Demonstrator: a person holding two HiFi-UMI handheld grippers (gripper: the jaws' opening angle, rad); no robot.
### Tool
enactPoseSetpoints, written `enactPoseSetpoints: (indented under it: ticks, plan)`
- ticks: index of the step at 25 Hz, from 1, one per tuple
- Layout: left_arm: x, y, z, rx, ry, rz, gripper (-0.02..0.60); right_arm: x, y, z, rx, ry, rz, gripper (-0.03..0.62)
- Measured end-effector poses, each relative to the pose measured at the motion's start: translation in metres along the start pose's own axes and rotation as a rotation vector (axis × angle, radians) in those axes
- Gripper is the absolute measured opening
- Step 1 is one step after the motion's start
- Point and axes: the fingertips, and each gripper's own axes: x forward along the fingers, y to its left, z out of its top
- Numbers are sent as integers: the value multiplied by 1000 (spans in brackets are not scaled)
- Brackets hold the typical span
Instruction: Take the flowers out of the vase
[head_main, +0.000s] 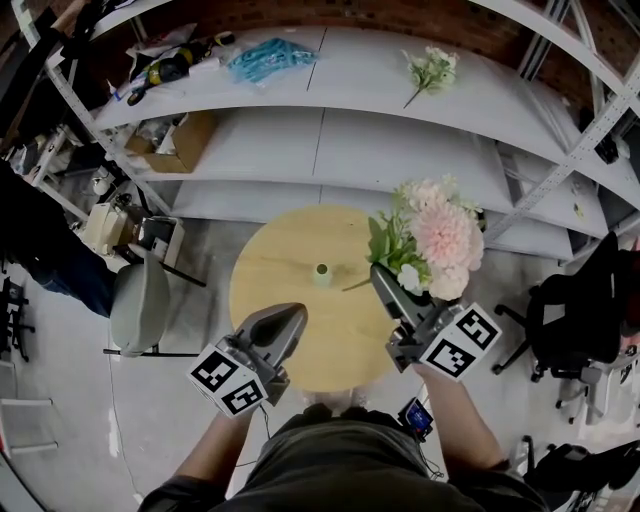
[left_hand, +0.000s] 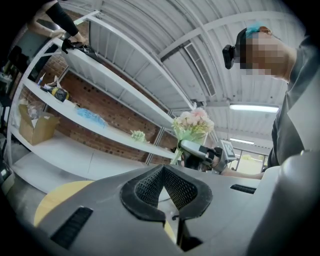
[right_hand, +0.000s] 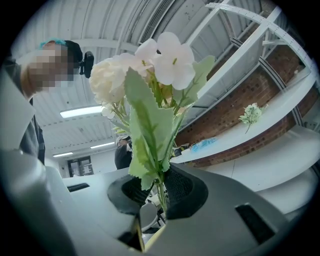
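My right gripper (head_main: 385, 280) is clamped on the stems of the flowers (head_main: 440, 235), which hang clear of the vase (head_main: 321, 272) (at their 9 o'clock). My left gripper (head_main: 297, 312) is closed on nothing. Extraction looks complete; set-down remains.

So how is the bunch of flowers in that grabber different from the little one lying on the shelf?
The bouquet is big, with pink and white blooms and broad leaves; the sprig is small and pale. The bouquet is clamped by its stems in the right gripper; the sprig lies loose on the white shelf. Both mix pale blooms with green leaves.
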Motion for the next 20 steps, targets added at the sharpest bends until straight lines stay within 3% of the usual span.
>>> enactPoseSetpoints:
  ticks: [20]
  plan:
    - [26,-1,7,1,-16,-4,5,-3,-17,13,18,-5,11,61]
